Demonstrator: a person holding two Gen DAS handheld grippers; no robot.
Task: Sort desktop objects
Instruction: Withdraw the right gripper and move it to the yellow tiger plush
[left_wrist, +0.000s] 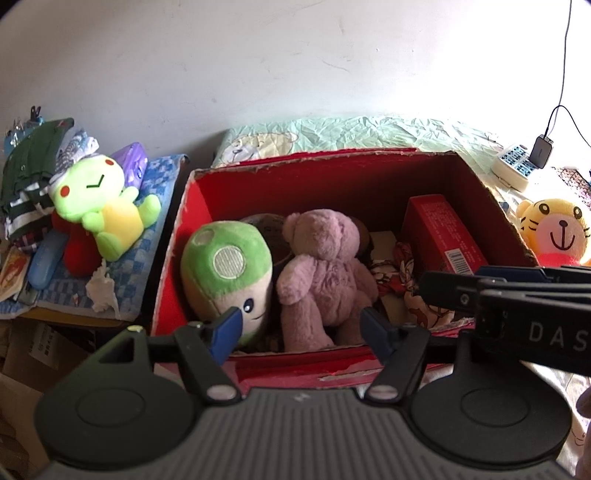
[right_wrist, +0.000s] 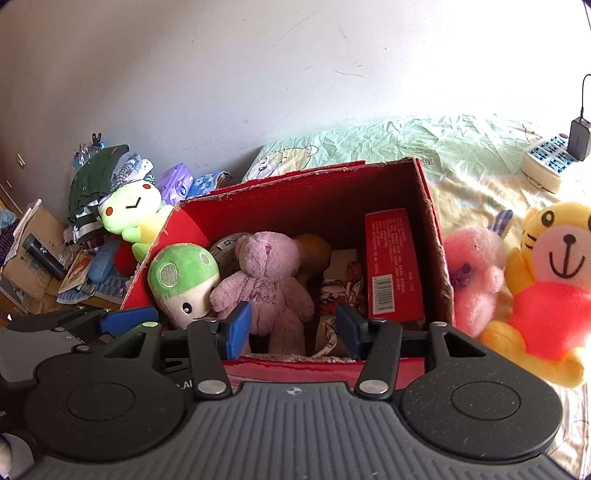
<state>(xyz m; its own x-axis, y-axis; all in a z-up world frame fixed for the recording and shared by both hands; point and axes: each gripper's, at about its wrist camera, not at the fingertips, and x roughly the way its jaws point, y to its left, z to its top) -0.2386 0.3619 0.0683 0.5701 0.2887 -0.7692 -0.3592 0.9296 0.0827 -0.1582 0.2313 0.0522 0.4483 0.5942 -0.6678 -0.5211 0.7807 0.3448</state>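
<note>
A red cardboard box stands open on the bed. In it lie a mauve teddy bear, a green mushroom plush, a red carton and a patterned cloth. My left gripper hovers open over the box's near wall; the bear's legs show between its blue pads, untouched. My right gripper is open beside it, also at the near wall, with nothing pressed. A yellow tiger plush and a pink plush sit right of the box.
A green frog plush lies on a checked cloth with folded clothes and clutter left of the box. A white power strip with a plugged charger sits at the far right. A pale wall rises behind the bed.
</note>
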